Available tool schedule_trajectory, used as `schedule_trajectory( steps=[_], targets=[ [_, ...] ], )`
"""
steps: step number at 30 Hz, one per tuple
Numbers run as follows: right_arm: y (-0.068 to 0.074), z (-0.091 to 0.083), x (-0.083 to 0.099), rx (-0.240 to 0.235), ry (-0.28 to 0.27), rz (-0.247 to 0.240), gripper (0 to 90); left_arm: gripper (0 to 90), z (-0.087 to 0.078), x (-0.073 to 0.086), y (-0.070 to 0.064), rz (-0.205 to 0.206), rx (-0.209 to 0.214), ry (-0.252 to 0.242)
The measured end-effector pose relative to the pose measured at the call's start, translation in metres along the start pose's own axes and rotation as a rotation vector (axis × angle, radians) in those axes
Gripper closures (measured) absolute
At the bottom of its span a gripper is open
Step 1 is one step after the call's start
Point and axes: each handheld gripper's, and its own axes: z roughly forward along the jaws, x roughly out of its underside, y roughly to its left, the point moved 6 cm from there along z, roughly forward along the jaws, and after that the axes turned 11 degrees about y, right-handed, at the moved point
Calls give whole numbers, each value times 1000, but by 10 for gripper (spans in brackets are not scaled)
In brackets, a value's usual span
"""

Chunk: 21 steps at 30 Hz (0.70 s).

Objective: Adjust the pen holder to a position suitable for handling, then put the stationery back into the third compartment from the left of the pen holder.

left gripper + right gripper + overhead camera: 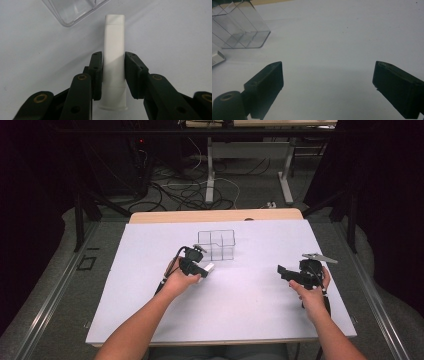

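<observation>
A white squarish tube [114, 50] with a cap at its far end lies on the white table sheet, and my left gripper [113, 72] is shut on its middle. In the high view the left gripper [199, 268] holds the white tube [207, 268] just in front of a clear plastic divided box [216, 244]. The box's corner [72, 11] lies just beyond the tube's tip. My right gripper [286, 271] hovers at the table's right side, and its jaws [327, 82] stand wide open with nothing between them. Its view catches the clear box [239, 30] and the tube's end [217, 58] at far left.
The white sheet [225, 305] covers most of the wooden table [215, 215]. Beyond the table's far edge lie cables and desk legs [210, 175] on the floor. Metal rails run along both sides of the table.
</observation>
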Motion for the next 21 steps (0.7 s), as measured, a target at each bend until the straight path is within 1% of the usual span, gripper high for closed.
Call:
schedule_trajectory(
  steps=[1, 2, 3, 4, 5, 6, 7, 9, 10, 11, 13, 14, 16, 17, 19, 20, 21],
  targets=[
    [1, -1, 0, -2, 2, 4, 114, 690, -2, 0, 0, 7, 7, -4],
    [2, -1, 0, -2, 0, -3, 117, 689, -3, 0, -1, 2, 13, -11],
    [2, -1, 0, -9, 2, -22, 118, 690, -5, 1, -3, -4, 26, -14],
    [3, -1, 0, -1, -1, -32, 125, 690, -7, 1, -3, 0, 28, -11],
    [4, -1, 0, 4, 4, -42, 139, 690, -8, 2, -4, -5, 40, -14],
    [5, -1, 0, 5, -1, -55, 152, 690, -11, 2, -5, -3, 44, -12],
    [7, -1, 0, 8, -3, -69, 154, 690, -13, 3, -6, 2, 57, -16],
    [9, -2, -1, 11, -18, -104, 169, 690, -18, 4, -9, -2, 77, -20],
    [11, -3, -2, 8, -28, -131, 190, 690, -20, 5, -10, -10, 83, -20],
    [13, -3, -2, 4, -29, -138, 208, 690, -22, 6, -10, -3, 88, -25],
    [17, -4, -2, -9, -36, -185, 235, 690, -26, 8, -13, -21, 113, -31],
    [19, -4, -1, -11, -36, -206, 247, 690, -27, 8, -14, -16, 118, -38],
    [24, -3, -1, -10, -36, -235, 268, 690, -31, 10, -15, -9, 131, -38],
    [26, -4, -1, -12, -39, -247, 275, 690, -32, 11, -17, -19, 142, -34],
    [31, -5, -1, -21, -41, -266, 279, 690, -36, 13, -18, -12, 155, -34],
    [33, -5, -1, -23, -35, -270, 280, 690, -38, 14, -19, -5, 171, -31],
    [36, -5, -1, -29, -35, -287, 284, 690, -39, 15, -20, -8, 177, -29]
  ],
)
